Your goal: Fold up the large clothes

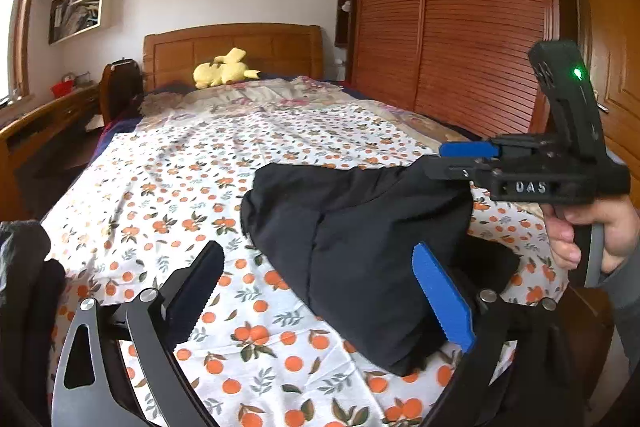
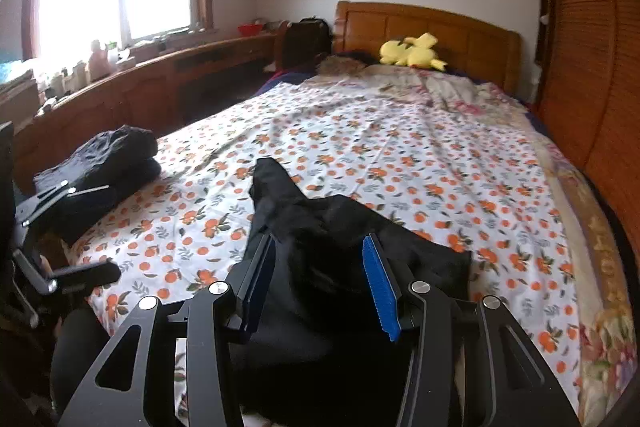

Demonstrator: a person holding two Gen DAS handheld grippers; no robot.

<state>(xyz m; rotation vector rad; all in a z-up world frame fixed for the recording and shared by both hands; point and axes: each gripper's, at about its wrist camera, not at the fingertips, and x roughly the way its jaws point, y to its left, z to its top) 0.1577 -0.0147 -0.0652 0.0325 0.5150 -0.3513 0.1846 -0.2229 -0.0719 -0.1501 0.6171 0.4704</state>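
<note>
A black garment [image 1: 352, 239] lies partly folded on the orange-print bedsheet [image 1: 168, 195]. My left gripper [image 1: 320, 279] is open, its fingers wide apart just in front of the garment's near edge, holding nothing. In the left wrist view my right gripper [image 1: 452, 161] comes in from the right, with a raised corner of the garment between its jaws. In the right wrist view its fingers [image 2: 380, 283] stand apart around bunched black cloth [image 2: 320, 267]. I cannot tell whether they pinch it.
A folded dark pile [image 2: 108, 163] sits at the bed's left edge. A yellow plush toy [image 1: 224, 69] lies by the wooden headboard [image 1: 232, 47]. A wooden wardrobe [image 1: 460, 19] stands on the right. A desk [image 2: 152, 79] runs under the window.
</note>
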